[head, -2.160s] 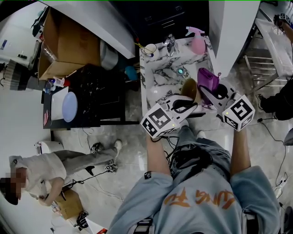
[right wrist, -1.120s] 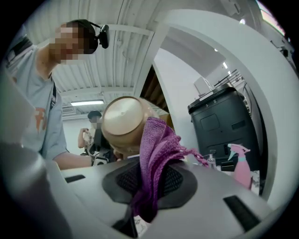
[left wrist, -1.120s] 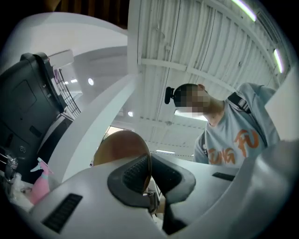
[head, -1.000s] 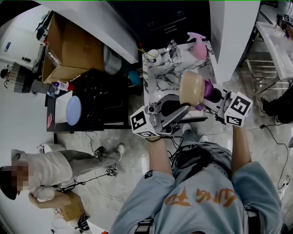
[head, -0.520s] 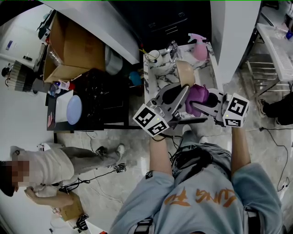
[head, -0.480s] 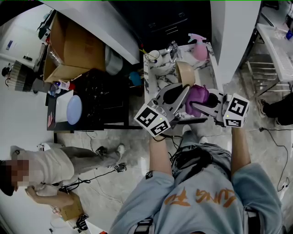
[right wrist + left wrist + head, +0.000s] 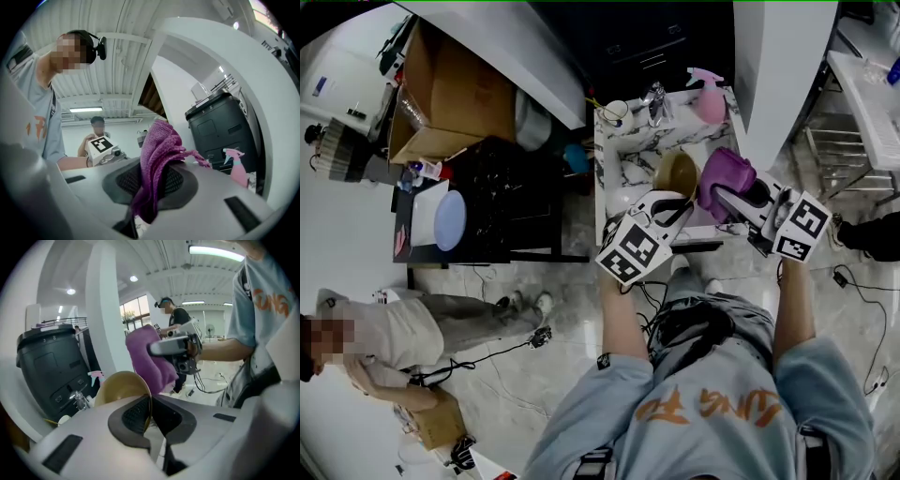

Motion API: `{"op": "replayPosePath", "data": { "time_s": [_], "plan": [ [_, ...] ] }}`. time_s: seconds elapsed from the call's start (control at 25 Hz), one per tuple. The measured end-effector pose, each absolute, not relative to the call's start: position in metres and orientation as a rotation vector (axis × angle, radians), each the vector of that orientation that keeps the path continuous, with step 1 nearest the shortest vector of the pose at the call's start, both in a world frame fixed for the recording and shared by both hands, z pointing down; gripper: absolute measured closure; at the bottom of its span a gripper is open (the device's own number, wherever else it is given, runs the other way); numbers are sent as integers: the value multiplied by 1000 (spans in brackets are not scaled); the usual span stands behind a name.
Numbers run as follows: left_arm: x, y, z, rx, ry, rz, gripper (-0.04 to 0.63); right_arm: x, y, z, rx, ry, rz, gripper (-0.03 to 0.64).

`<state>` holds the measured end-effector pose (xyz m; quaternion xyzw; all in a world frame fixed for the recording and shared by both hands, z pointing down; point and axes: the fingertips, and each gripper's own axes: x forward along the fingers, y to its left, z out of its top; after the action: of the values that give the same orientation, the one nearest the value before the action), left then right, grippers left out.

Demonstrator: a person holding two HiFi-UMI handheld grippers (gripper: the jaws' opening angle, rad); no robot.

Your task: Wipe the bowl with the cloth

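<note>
The white marble-patterned table (image 7: 626, 155) lies beyond and below both sets of jaws. Neither task item rests on it; both are carried in the air above its near edge, probably so the bowl can be turned freely against the cloth.

The left gripper (image 7: 675, 202) has its jaws almost together, nipping the thin rim of the round tan bowl (image 7: 675, 174). In the left gripper view, the rim edge runs straight down between the two dark pads of this gripper (image 7: 149, 412). The body of the bowl (image 7: 123, 386) swells out past the tips and to their left. A rim pinch like this leaves the inside unobstructed, and the bowl is tipped so its hollow faces up and toward the other hand.

The right gripper (image 7: 724, 195) is clamped on the purple knitted cloth (image 7: 724, 176). In the right gripper view, a fold of the cloth (image 7: 159, 157) is squeezed between the pads of that gripper (image 7: 157, 182). A thick wad stands out past the tips and a tail hangs down behind them. The wad forward of the jaws serves as the wiping face, so fabric rather than plastic meets the bowl.

Seen from the left jaws, the cloth (image 7: 149, 357) sits just past the tips and to the right, close beside the bowl's rim. Whether it touches cannot be told.

A pink spray bottle (image 7: 705, 89) stands well beyond both grippers at the table's far end, unused.
</note>
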<state>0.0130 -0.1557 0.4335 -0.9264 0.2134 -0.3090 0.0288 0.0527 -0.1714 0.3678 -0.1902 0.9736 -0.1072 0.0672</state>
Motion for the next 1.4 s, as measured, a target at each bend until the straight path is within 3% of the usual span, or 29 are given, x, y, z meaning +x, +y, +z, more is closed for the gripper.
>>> {"op": "replayPosePath", "data": {
  "time_s": [0.56,0.84,1.4],
  "plan": [
    [43,-99,488,-2800,177,-1339,563,50,-172,369,-751,3115,-71,534],
    [57,-57,480,-2902,-137,-1301,563,23,-143,398,-490,3393,82,534],
    [65,-9,435,-2935,-507,-1116,563,8,-104,421,-92,3510,-131,534]
  ]
}}
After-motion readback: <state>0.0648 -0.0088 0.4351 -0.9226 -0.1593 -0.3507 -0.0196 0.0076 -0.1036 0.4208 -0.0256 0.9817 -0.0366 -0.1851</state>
